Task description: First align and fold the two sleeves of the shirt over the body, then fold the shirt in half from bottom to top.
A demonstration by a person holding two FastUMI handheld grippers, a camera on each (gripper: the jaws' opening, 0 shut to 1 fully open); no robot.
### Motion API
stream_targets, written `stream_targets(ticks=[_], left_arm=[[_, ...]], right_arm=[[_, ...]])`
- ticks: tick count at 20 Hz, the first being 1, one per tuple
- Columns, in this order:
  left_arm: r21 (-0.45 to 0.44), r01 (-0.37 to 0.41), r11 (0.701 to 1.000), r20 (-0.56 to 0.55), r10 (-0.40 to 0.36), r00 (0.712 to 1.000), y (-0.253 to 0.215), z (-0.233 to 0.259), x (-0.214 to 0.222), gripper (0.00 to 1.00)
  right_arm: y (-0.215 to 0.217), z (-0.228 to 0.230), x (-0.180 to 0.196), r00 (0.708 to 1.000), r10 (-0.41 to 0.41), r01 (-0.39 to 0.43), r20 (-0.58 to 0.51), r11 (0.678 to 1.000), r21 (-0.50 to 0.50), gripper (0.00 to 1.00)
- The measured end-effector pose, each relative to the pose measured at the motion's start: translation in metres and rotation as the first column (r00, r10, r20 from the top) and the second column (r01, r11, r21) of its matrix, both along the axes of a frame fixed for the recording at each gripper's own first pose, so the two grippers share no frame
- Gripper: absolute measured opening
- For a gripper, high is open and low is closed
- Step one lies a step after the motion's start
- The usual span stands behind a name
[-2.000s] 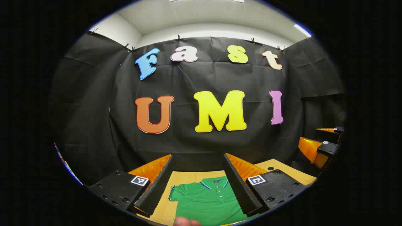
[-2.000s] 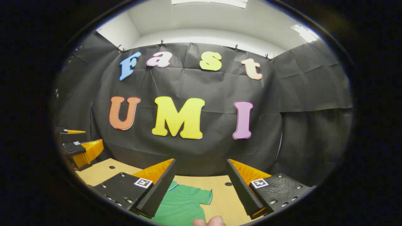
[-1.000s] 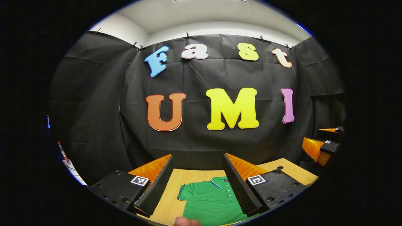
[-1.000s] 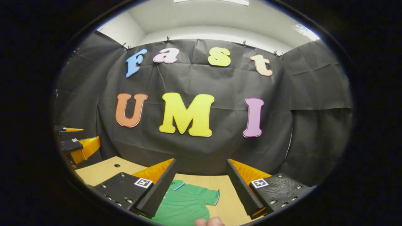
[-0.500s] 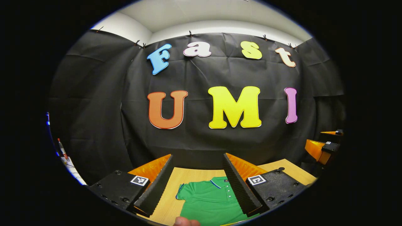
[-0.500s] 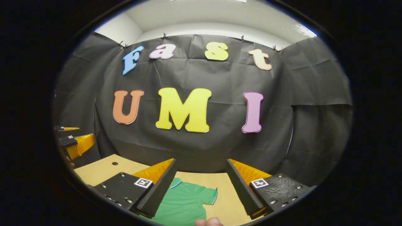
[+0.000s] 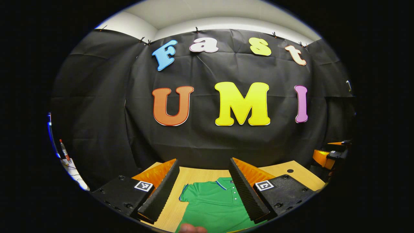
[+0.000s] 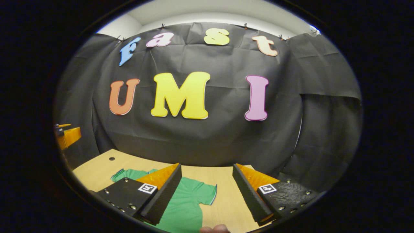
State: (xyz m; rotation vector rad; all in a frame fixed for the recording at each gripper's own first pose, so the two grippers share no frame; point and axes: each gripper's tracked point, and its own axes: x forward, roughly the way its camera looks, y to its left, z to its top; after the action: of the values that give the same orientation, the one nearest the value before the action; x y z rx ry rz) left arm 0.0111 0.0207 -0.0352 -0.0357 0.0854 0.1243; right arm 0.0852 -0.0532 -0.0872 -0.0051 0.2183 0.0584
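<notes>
A green polo shirt [image 7: 213, 204] lies flat on the wooden table [image 7: 194, 176], collar toward the wall, buttons up. In the left gripper view my left gripper [image 7: 203, 160] hangs open above the shirt's left shoulder and short sleeve [image 7: 187, 194]; the right gripper [image 7: 330, 155] shows at the far right. In the right gripper view my right gripper [image 8: 207, 165] is open above the shirt [image 8: 186, 207], its near sleeve [image 8: 207, 194] lying between the fingers. The other sleeve [image 8: 124, 174] peeks out behind the left finger. The left gripper [image 8: 66, 136] sits at the far left. Neither gripper holds anything.
The black cloth wall [image 7: 207, 142] rises right behind the table's far edge. Small round holes mark the tabletop [image 7: 290, 171] [image 8: 111, 159]. A pen-like object and cables [image 7: 66, 155] lie off the table's left side. A person's fingertip [image 8: 215, 229] shows at the bottom.
Both views have tipped downward, so more of the table and shirt shows. The far sleeve has come into the right gripper view. The two grippers have drawn farther apart. Both stay open.
</notes>
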Motion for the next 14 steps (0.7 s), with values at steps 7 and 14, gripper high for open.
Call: stream_targets(ticks=[7, 14], left_arm=[[0.024, -0.002, 1.0, -0.046, 0.003, 0.999, -0.01, -0.017, -0.005, 0.99], [0.047, -0.04, 0.998, -0.1, 0.044, 0.994, -0.009, -0.031, -0.007, 0.99]], right_arm=[[-0.015, -0.078, 0.036, 0.986, 0.049, -0.048, -0.161, 0.999, 0.008, 0.98], [-0.024, -0.158, 0.093, 0.951, 0.076, -0.068, -0.301, 0.997, 0.038, 0.98]])
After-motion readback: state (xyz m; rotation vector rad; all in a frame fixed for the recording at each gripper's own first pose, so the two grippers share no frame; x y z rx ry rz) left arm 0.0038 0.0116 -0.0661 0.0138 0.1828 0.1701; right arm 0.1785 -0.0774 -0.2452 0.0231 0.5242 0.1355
